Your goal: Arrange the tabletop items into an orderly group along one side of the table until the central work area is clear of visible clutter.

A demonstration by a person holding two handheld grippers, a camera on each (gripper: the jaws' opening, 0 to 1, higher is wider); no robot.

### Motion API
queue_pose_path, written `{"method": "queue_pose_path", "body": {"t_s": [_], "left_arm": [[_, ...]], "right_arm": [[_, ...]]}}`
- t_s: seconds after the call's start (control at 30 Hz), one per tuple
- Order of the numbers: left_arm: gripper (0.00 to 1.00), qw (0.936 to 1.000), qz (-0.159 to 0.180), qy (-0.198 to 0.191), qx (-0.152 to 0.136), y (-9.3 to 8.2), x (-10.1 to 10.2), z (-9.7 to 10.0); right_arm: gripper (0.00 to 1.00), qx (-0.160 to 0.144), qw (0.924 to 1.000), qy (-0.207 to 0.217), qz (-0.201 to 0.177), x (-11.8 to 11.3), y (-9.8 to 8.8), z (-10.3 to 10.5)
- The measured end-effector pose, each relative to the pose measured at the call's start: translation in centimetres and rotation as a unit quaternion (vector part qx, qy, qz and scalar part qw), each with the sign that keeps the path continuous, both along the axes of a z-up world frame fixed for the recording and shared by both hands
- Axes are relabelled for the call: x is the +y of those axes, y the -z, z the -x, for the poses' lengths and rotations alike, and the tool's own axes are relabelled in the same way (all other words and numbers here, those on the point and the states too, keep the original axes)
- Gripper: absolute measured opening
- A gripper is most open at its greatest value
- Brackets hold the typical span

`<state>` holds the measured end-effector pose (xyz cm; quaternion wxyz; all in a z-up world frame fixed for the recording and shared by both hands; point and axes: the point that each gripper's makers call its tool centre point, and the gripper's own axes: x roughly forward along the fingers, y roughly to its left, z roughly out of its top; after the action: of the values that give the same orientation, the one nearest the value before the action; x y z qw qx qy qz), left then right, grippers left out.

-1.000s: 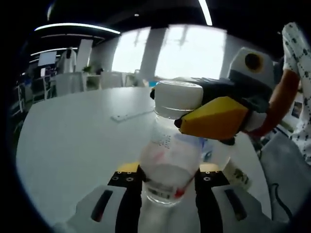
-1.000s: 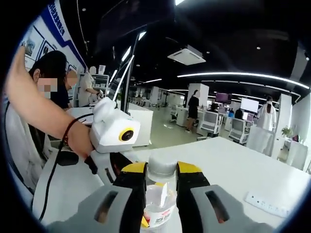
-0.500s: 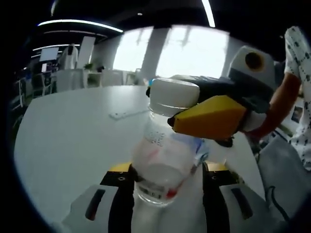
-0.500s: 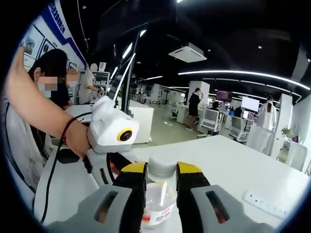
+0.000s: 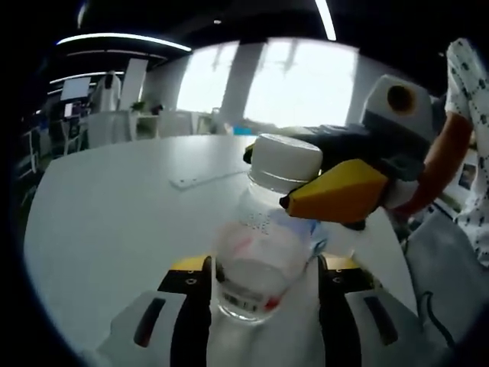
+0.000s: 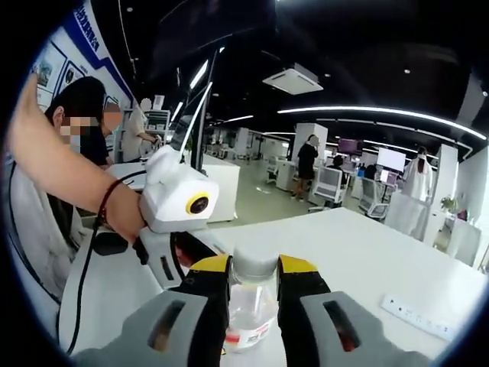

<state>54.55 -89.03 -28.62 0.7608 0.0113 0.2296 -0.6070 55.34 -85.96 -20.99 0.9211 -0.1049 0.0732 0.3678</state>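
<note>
A clear plastic bottle [image 5: 263,260] with a white cap [image 5: 286,162] stands upright above the white table [image 5: 114,199]. My left gripper [image 5: 263,269] has its jaws against the bottle's base. In from the right comes my right gripper [image 5: 294,187], its yellow jaws shut on the neck just under the cap. In the right gripper view the same bottle [image 6: 250,306] sits between the right gripper [image 6: 254,269] jaws, and the left gripper [image 6: 179,256] reaches in from the left at the bottle's far end.
A white power strip [image 5: 202,180] lies flat on the table, seen too as the strip [image 6: 420,317] at the right. A person's arm [image 6: 69,176] and a black cable [image 6: 84,283] are at the left. Office desks and people stand beyond the table.
The bottle tipped left half a second ago and now stands straighter, its cap shifted right. The left gripper's jaws sit slightly wider apart than a second ago.
</note>
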Motion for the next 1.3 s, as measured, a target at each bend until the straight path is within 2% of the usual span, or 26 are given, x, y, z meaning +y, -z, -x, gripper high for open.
{"method": "queue_pose_path", "body": {"t_s": [0.47,0.67,1.13,1.3], "left_arm": [[0.67,0.9998,-0.01,-0.013,0.012,0.2,0.3,1.0],[0.75,0.999,-0.024,-0.025,0.029,0.8,0.9,1.5],[0.82,0.998,-0.025,-0.049,0.032,0.5,2.0,2.3],[0.84,0.9975,-0.024,-0.057,0.033,0.4,2.3,2.5]], "right_arm": [[0.21,0.01,0.9999,0.002,0.005,-0.6,0.2,0.5],[0.26,0.018,0.9998,-0.001,0.006,-0.5,0.4,0.5],[0.32,0.021,0.9998,0.003,-0.001,-1.5,-0.2,0.7],[0.39,0.028,0.9996,0.0,-0.006,-1.6,-0.1,0.9]]}}
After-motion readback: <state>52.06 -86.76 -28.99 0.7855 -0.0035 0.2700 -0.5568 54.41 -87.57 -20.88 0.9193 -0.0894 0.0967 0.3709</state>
